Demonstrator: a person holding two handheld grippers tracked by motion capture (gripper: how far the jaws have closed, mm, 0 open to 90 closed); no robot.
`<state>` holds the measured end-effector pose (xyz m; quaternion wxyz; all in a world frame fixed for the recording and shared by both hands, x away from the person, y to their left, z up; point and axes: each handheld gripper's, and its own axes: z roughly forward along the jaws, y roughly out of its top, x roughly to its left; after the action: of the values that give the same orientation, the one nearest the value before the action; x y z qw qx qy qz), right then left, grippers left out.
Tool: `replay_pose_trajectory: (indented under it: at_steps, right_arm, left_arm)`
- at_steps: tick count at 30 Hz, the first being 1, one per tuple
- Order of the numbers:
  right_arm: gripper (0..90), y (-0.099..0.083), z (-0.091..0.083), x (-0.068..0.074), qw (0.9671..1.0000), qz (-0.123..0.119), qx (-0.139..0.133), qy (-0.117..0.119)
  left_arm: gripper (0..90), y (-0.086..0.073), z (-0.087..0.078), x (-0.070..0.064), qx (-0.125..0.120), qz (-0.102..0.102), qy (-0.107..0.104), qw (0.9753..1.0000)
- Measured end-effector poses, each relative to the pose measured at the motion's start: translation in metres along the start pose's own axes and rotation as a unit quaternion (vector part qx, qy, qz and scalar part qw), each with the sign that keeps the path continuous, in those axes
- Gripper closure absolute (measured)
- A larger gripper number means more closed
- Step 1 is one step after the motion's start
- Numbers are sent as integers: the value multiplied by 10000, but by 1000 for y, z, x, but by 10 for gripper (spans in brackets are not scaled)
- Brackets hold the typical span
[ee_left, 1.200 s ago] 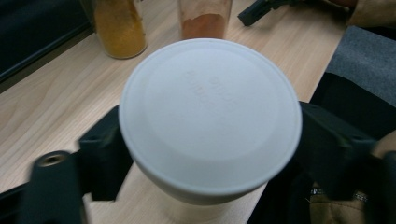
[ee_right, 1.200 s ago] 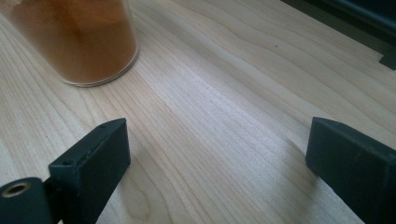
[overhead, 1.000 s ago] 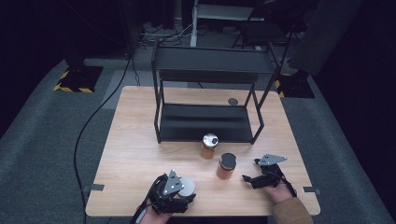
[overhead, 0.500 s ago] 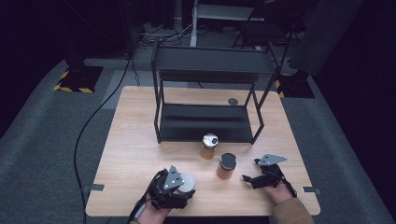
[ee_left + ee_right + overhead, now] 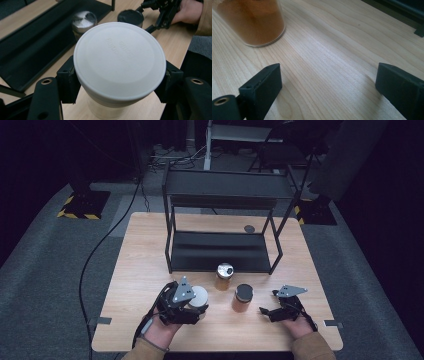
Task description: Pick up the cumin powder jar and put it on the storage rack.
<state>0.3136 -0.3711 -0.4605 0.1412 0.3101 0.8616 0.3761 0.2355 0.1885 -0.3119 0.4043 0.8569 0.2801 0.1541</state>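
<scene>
While the left gripper [image 5: 192,312] clamps the white jar [image 5: 120,62] at the table's [image 5: 140,270] near edge, two more jars [image 5: 225,276] stand at its two o'clock before the shelf [image 5: 220,252]; embossed lid lettering is unreadable; the right gripper [image 5: 328,87] gapes empty.

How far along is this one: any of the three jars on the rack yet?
None is shelved: the black rack holds nothing visible. In hand: the left tongs are shut on the white-lidded jar. The right tongs are open and empty beside the black-lidded jar. The silver-lidded jar also stands on the table.
</scene>
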Motion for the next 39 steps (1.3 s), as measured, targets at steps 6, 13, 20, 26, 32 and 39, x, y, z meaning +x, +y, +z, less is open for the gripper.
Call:
replay_pose_trajectory:
  at_steps: [6,13,20,26,32,39]
  right_arm:
    - [70,0,0,1,10000,19,-5,-18]
    - [70,0,0,1,10000,20,-6,-20]
    - [70,0,0,1,10000,21,-6,-20]
    - [71,0,0,1,10000,22,-7,-25]
    - [75,0,0,1,10000,30,-11,-32]
    - [75,-1,0,1,10000,33,-12,-36]
  left_arm:
    - [331,14,0,17,-70,3,-17,10000]
    - [331,28,4,38,-89,-62,-93,9999]
    - [331,44,8,50,-65,-39,11,10000]
    - [331,55,14,62,-91,-38,122,9999]
    - [331,67,20,74,-99,17,120,9999]
    - [331,68,32,92,-297,74,113,9995]
